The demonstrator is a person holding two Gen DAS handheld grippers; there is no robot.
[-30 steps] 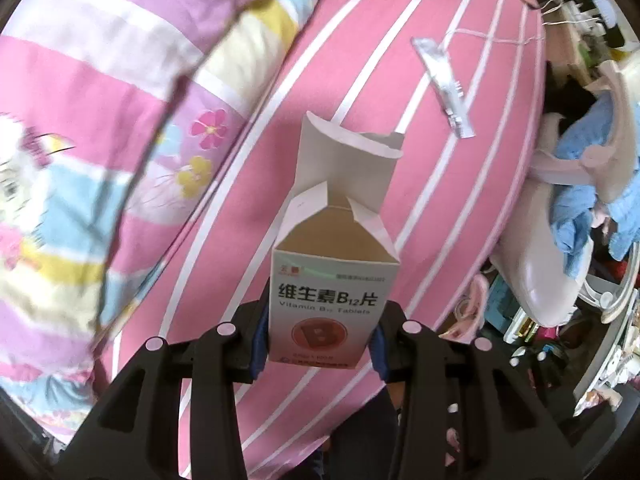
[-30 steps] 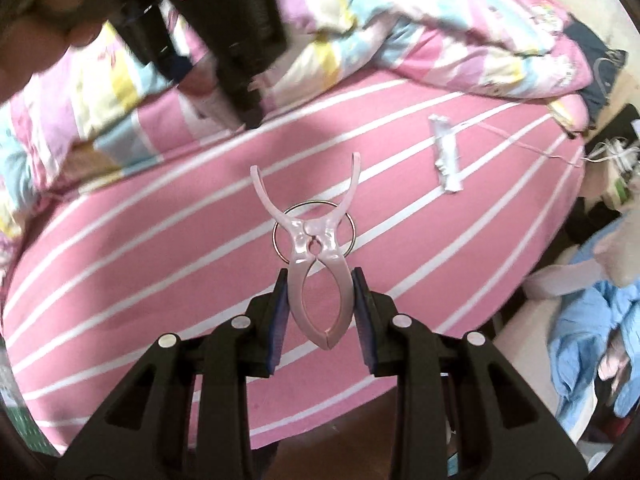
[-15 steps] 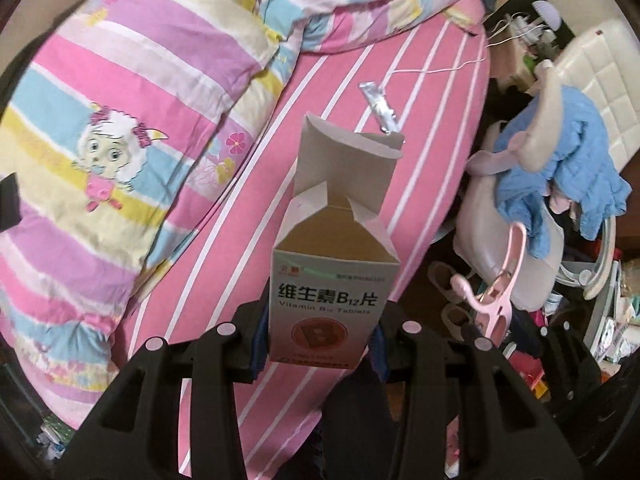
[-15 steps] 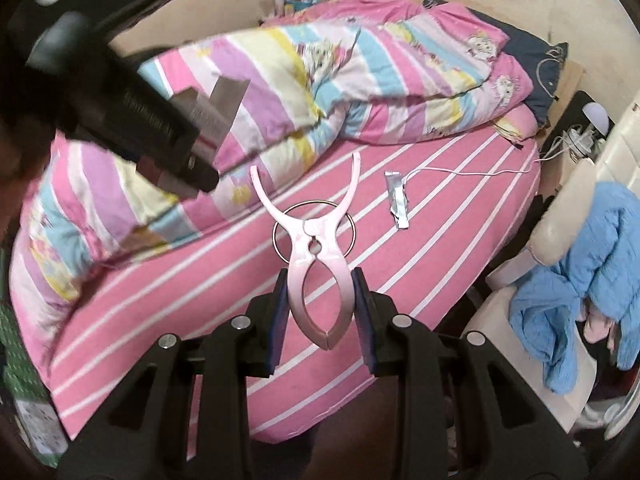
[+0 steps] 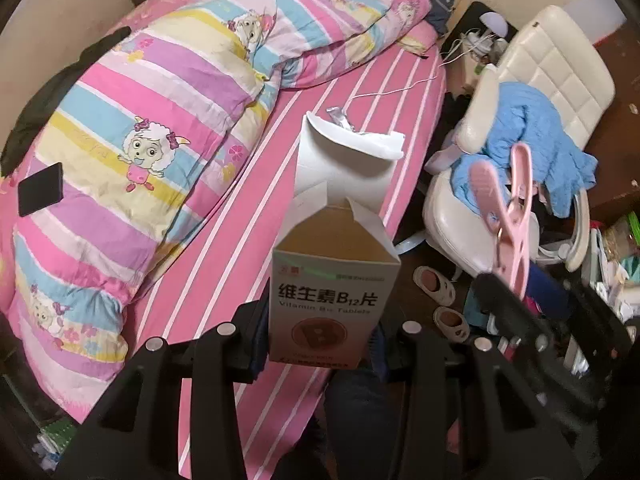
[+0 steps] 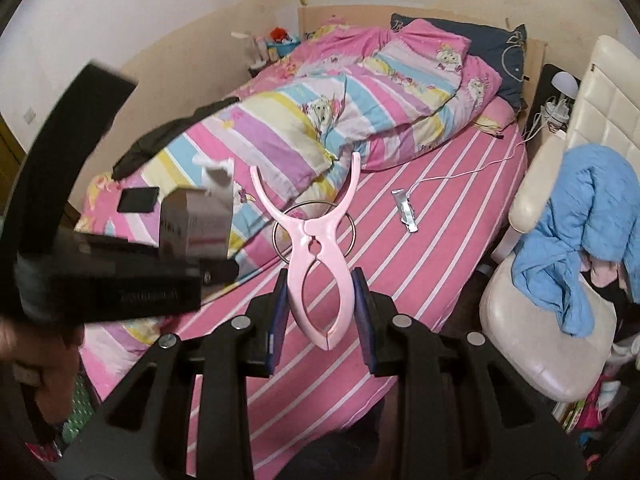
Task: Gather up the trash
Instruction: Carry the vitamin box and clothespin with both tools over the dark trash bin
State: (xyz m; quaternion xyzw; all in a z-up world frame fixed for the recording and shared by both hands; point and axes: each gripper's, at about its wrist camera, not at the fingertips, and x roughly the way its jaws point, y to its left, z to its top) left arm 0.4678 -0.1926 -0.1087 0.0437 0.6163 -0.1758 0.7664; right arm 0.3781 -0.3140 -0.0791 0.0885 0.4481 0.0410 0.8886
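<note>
My left gripper (image 5: pixel 318 344) is shut on an open white vitamin tablet box (image 5: pixel 332 300), its top flaps standing up, high above the pink striped bed (image 5: pixel 224 272). My right gripper (image 6: pixel 320 304) is shut on a large pink plastic clip (image 6: pixel 316 256) with a metal ring. That clip (image 5: pixel 508 216) also shows at the right of the left wrist view. The box (image 6: pixel 200 220) and the left gripper appear at the left of the right wrist view. A silver foil wrapper (image 6: pixel 406 210) lies on the sheet; the wrapper (image 5: pixel 340 118) is partly hidden behind the box flap.
A striped cartoon quilt (image 5: pixel 152 128) is bunched on the bed's far side, with a black phone (image 5: pixel 40 190) on it. A white cable (image 6: pixel 472 170) trails over the sheet. A cream chair (image 6: pixel 552 320) with blue clothing (image 6: pixel 580 240) stands at the right. Slippers (image 5: pixel 434 282) lie on the floor.
Both grippers have risen well above the bed, each keeping its hold. Far more of the room now shows, and the right gripper's clip has come into the left wrist view.
</note>
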